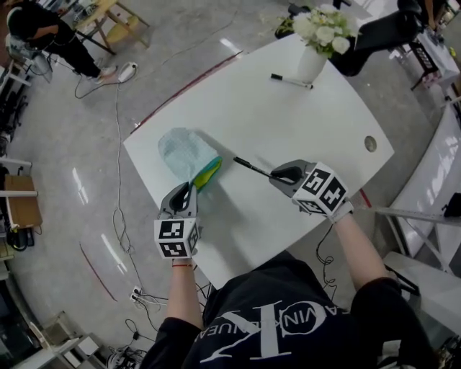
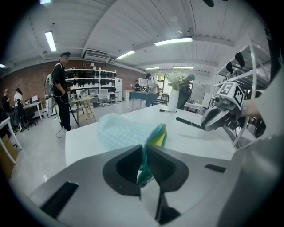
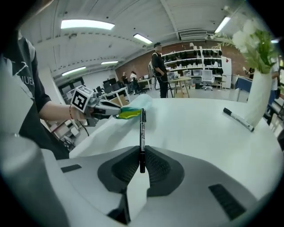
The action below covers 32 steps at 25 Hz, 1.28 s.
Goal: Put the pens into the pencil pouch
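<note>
over white table, left gripper clamped on pouch teal edge, right gripper pinching black pen, its print unreadable

White table, round grommet hole near its 3 o'clock edge. White vase with white flowers at the table's 12 o'clock. Grey floor: person standing at 10 o'clock, wooden stand at 11, loose cables at 8.

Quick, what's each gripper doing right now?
Left gripper: shut on the edge of the pencil pouch.
Right gripper: shut on a black pen.
</note>
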Each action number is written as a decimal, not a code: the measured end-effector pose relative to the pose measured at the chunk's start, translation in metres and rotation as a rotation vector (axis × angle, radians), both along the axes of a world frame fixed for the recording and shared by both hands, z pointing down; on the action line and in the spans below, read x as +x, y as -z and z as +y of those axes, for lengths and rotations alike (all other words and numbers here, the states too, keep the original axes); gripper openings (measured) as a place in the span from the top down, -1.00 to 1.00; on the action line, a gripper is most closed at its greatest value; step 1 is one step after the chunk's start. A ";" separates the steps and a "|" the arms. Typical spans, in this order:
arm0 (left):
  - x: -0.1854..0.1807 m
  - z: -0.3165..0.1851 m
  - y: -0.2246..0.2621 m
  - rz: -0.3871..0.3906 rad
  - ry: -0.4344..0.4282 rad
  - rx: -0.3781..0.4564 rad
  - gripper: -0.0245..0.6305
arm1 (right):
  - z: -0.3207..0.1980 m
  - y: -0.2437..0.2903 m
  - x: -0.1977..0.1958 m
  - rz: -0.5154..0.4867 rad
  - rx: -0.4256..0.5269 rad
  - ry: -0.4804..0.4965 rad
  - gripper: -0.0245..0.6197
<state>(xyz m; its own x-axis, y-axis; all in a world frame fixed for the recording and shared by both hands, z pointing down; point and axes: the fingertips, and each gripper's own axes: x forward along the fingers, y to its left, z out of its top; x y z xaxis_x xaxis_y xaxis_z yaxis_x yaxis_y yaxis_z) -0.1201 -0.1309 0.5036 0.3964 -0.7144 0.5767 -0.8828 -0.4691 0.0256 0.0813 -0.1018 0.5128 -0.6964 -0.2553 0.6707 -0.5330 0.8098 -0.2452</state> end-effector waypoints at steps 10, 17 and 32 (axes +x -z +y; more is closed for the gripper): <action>0.003 0.008 0.011 -0.014 -0.048 0.070 0.80 | 0.036 -0.002 -0.086 -0.008 -0.100 0.079 0.77; 0.005 0.023 0.018 -0.048 -0.141 0.129 0.80 | 0.041 -0.015 -0.115 0.068 -0.178 0.030 0.77; 0.015 0.056 0.020 0.010 -0.269 0.113 0.81 | 0.025 0.007 -0.169 -0.017 -0.175 -0.083 0.77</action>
<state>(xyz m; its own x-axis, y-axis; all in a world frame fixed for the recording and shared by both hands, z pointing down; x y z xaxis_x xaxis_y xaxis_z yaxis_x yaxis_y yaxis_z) -0.1047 -0.0751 0.4832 0.5853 -0.6426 0.4945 -0.7264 -0.6865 -0.0322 -0.0880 -0.0768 0.5055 -0.6892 -0.1930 0.6984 -0.5909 0.7076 -0.3876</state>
